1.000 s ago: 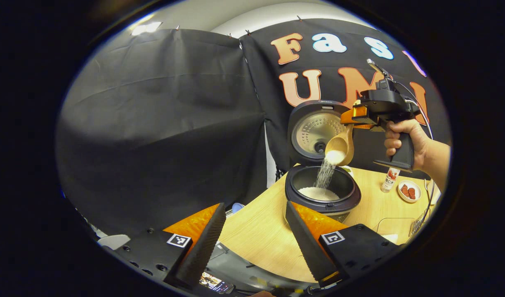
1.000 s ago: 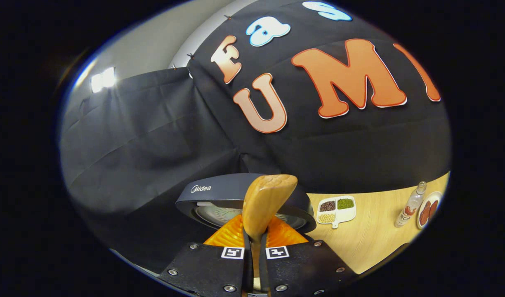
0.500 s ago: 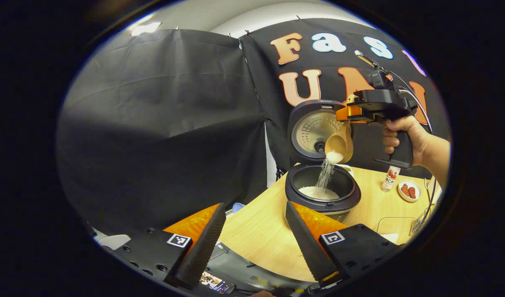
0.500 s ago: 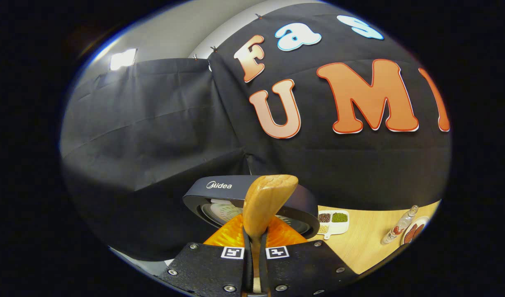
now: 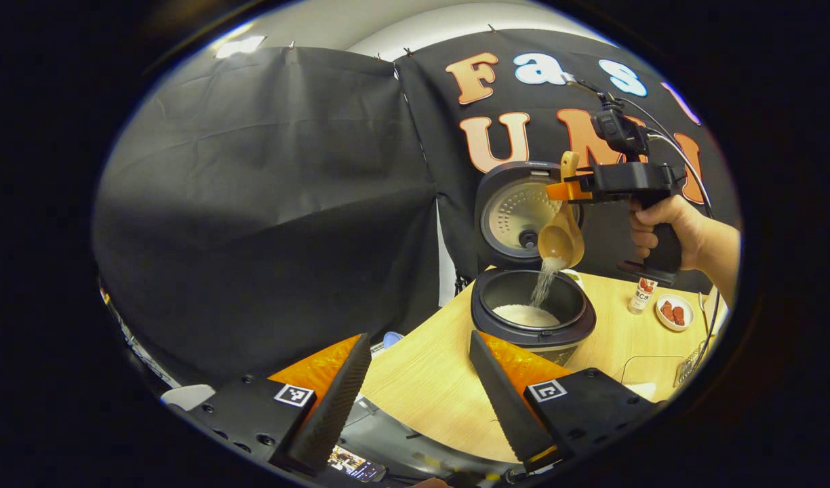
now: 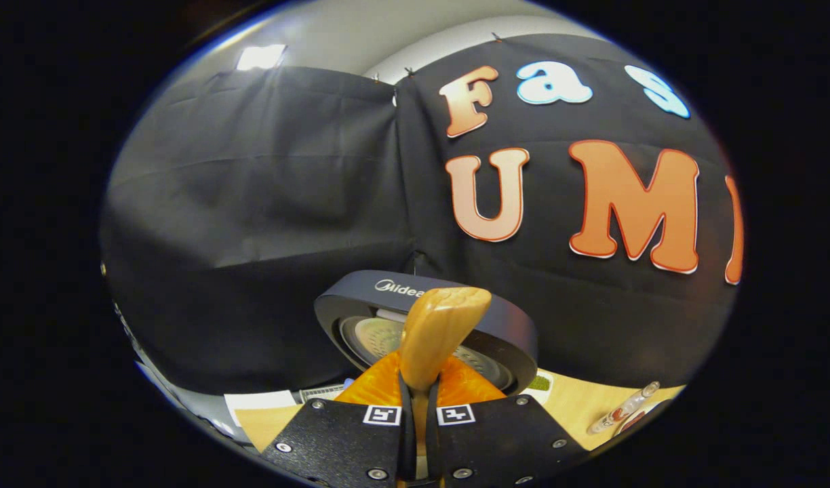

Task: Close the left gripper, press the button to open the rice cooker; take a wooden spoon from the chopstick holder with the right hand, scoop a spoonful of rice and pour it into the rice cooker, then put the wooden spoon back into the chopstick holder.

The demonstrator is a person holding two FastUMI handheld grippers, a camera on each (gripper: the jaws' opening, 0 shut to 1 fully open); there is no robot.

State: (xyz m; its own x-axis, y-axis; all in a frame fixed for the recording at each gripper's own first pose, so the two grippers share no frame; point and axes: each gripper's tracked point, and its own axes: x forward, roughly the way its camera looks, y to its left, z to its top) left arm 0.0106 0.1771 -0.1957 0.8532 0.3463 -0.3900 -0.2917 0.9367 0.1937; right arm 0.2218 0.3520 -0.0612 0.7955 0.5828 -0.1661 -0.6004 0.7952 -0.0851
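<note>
The dark rice cooker (image 5: pixel 534 325) stands on the wooden table with its lid (image 5: pixel 517 213) raised and white rice (image 5: pixel 523 315) in the pot. In the left gripper view, a hand holds my right gripper (image 5: pixel 563 190) above the cooker, shut on the wooden spoon (image 5: pixel 561 237). The spoon's bowl tips down and rice streams from it into the pot. In the right gripper view the spoon's handle (image 6: pixel 435 332) stands between the closed fingers, with the raised lid (image 6: pixel 428 318) just behind. My left gripper (image 5: pixel 418 400) hangs open near the table's front edge, holding nothing.
A small bottle (image 5: pixel 640 295) and a white dish with red pieces (image 5: pixel 673 312) sit right of the cooker. A wire rack (image 5: pixel 689 366) shows at the table's far right edge. Black cloth walls the booth behind and to the left.
My right gripper has risen and tipped the spoon steeper, so the handle now points up. The rice stream has thinned. My left gripper has stayed still.
</note>
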